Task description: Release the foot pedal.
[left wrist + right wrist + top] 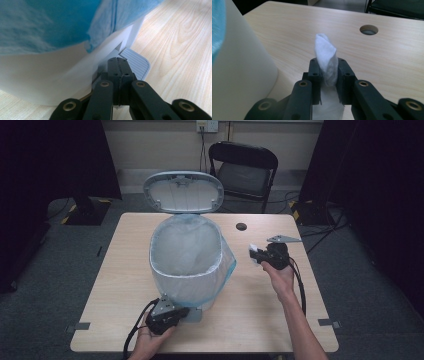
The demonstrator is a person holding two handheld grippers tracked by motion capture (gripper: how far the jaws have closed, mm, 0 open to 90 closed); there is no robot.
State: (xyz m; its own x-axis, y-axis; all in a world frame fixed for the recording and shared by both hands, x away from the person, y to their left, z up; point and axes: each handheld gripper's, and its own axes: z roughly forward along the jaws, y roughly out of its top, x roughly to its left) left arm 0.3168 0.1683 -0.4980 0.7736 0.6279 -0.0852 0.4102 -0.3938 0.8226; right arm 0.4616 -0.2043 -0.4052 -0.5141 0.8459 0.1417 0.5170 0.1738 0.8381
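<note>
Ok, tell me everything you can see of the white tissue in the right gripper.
The tissue is a small, soft, crumpled wad of white paper, folded on itself. It is pinched between the right gripper's black fingers, its tip sticking up past them and the rest hanging below. In the high view it is held above the wooden table, just right of the open, bag-lined pedal bin, touching nothing but the fingers.

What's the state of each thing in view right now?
Bin lid: open, standing upright.
Bin liner: fitted, folded over the rim.
Pedal: under the left gripper, jaws shut.
Tissue: crumpled, clamped upright in the right gripper, off the table.
Chair: unoccupied.
</note>
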